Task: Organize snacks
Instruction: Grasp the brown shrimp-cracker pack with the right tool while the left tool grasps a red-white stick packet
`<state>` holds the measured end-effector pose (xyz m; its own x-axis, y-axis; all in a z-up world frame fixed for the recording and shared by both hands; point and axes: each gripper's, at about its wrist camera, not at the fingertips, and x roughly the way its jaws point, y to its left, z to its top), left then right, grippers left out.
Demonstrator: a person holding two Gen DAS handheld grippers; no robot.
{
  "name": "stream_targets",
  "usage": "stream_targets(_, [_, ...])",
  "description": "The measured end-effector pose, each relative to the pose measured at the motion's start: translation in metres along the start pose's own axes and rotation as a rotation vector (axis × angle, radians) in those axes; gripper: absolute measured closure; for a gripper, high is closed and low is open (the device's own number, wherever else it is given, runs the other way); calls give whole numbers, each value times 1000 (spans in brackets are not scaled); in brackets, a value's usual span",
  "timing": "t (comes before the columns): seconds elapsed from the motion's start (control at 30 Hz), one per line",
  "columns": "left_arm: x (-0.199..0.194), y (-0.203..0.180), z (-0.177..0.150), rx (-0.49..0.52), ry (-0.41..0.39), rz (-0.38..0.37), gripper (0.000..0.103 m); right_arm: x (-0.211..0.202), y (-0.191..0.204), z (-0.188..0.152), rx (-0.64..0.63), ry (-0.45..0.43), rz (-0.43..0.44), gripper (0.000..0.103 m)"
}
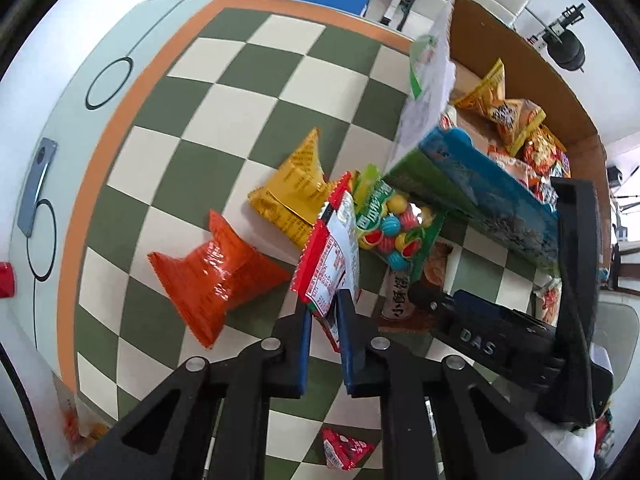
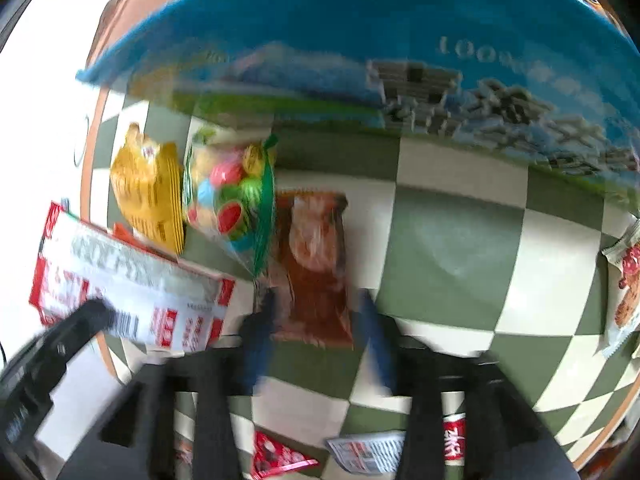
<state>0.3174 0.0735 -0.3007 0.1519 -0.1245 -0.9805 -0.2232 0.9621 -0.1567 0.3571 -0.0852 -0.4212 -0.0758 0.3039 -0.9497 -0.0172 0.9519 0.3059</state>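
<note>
While the left gripper (image 1: pixel 324 316) pinches the lower edge of a flat red-and-white foil snack packet (image 1: pixel 330 256) between its blue pads, lifting it clear of the green-and-cream checkered tablecloth (image 1: pixel 224 92), the right gripper (image 2: pixel 316 312) hangs with its fingers parted and empty above a brown glossy pastry packet (image 2: pixel 314 256), probably lining up the next pick. Just beyond the held packet lie a clear bag of coloured round candies (image 1: pixel 394 232), a crinkled yellow pillow-shaped pouch (image 1: pixel 294 196) and an orange foil pouch pinched at its middle (image 1: pixel 212 268). Farther right, an open brown cardboard box (image 1: pixel 520 56), its long blue-and-green printed flap (image 1: pixel 492 196) folded outward, already contains several orange crisp bags (image 1: pixel 508 116), evidently the collecting place.
</note>
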Motion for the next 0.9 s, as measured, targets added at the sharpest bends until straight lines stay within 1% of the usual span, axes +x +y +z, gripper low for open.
stream_targets(0.07, [-1, 3, 1, 0, -7, 17, 93, 3, 4, 7, 3, -6, -5, 38])
stream_targets(0.13, [-3, 8, 1, 3, -14, 35, 93, 11, 13, 14, -6, 16, -40, 38])
stream_targets(0.17, [-7, 14, 0, 2, -17, 41, 93, 16, 17, 16, -11, 25, -68, 37])
stream_targets(0.27, [-11, 21, -2, 4, -20, 56, 93, 29, 42, 19, -71, 16, -210, 38])
stream_targets(0.3, [-12, 22, -2, 7, -22, 61, 93, 31, 46, 19, -91, 12, -242, 43])
stream_targets(0.43, [-22, 22, -6, 18, -40, 68, 94, 33, 51, 14, -135, -19, -273, 45])
stream_targets(0.5, [-28, 19, -8, 29, -44, 62, 94, 37, 53, 3, -147, -20, -273, 46])
stream_targets(0.63, [-43, 6, -15, 68, -62, 44, 94, 26, 30, -11, -119, -26, -227, 46])
stream_targets(0.77, [-63, -16, -19, 121, -87, 10, 94, -3, 3, -26, -81, -59, -149, 46])
stream_targets(0.9, [-82, -40, -21, 176, -104, -28, 95, -43, -21, -41, -56, -117, -84, 46])
